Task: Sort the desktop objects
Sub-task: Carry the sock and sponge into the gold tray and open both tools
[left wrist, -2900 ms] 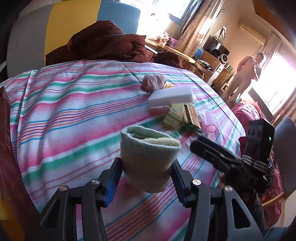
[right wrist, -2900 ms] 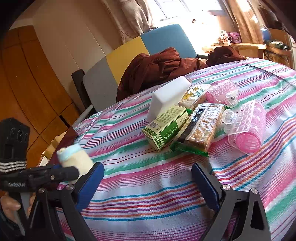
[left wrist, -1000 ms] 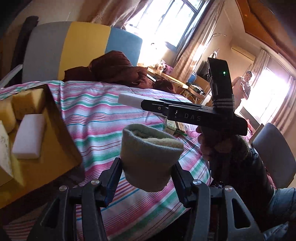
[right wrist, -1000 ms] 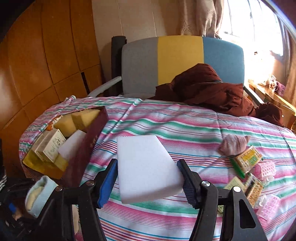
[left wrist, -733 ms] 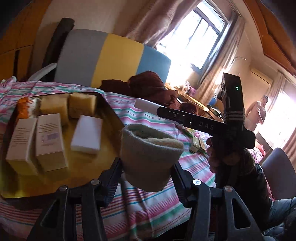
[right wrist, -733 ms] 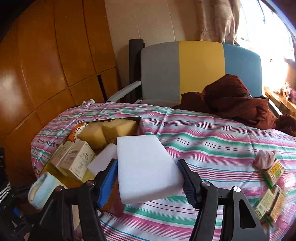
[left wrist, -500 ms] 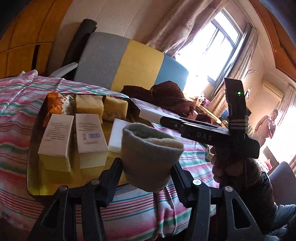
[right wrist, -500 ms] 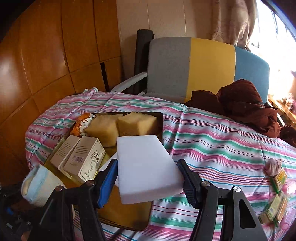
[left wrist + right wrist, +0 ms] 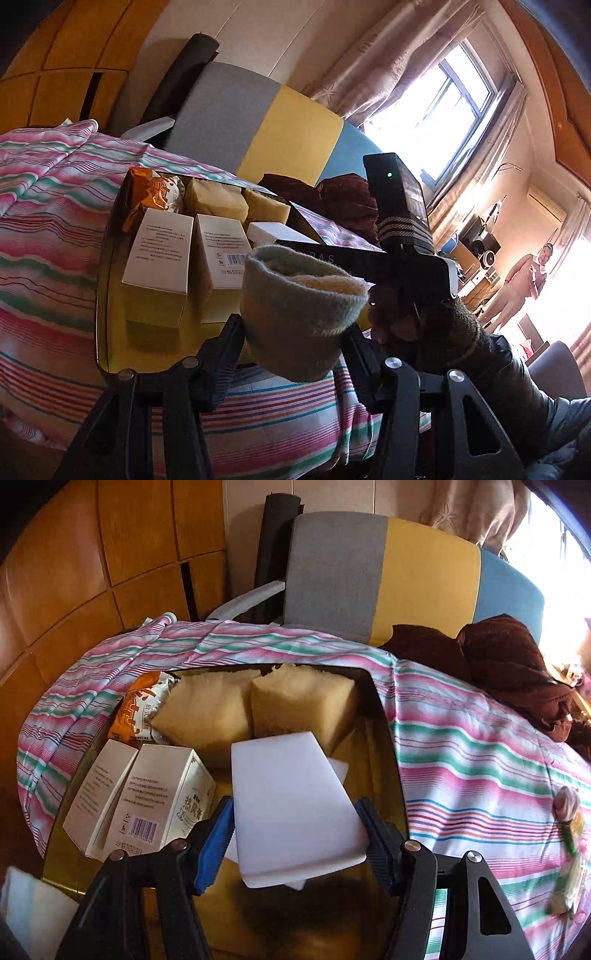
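left gripper (image 9: 295, 328): clamped on rolled pale-green knit sock (image 9: 299, 310) | right gripper (image 9: 297, 834): clamped on white rectangular foam sponge (image 9: 291, 805), above yellow-lined dark tray (image 9: 388, 746)

Two white cartons (image 9: 147, 801) are sitting at the lower left of the tray (image 9: 384, 738), two tan sponges (image 9: 255, 709) at centre, one orange snack bag (image 9: 142, 707) at left, two white foam blocks (image 9: 291, 805) at centre, and one rolled sock (image 9: 299, 310) is showing mid-frame.
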The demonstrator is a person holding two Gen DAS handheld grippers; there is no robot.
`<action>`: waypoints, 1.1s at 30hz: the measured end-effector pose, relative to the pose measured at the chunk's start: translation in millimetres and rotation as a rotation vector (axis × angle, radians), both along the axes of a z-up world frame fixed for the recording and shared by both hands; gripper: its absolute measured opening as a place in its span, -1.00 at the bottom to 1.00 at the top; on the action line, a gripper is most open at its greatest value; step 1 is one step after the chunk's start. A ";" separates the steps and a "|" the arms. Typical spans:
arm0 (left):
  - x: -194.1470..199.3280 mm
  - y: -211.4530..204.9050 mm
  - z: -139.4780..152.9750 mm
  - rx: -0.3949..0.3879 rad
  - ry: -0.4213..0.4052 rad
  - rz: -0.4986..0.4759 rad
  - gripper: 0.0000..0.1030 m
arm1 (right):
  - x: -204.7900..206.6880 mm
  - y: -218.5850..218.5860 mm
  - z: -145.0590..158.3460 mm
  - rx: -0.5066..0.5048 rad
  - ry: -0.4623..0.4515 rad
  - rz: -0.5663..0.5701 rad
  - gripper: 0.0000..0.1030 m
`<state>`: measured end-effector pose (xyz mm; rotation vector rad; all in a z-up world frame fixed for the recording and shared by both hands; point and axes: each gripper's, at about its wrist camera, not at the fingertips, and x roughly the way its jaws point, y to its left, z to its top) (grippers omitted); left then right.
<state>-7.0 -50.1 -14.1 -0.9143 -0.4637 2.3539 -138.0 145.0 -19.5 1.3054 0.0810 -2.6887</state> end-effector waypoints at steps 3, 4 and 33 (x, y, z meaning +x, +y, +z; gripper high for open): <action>1.3 -3.0 0.8 0.001 0.001 0.008 0.05 | -0.8 2.3 -10.0 -0.082 -0.041 0.013 0.34; 1.8 -3.9 1.1 0.001 0.001 0.011 0.05 | -1.4 2.8 -12.5 -0.108 -0.050 0.021 0.36; -55.4 135.4 -1.4 -0.193 -0.039 -0.239 0.04 | 50.1 109.1 32.3 -0.344 0.185 -0.109 0.55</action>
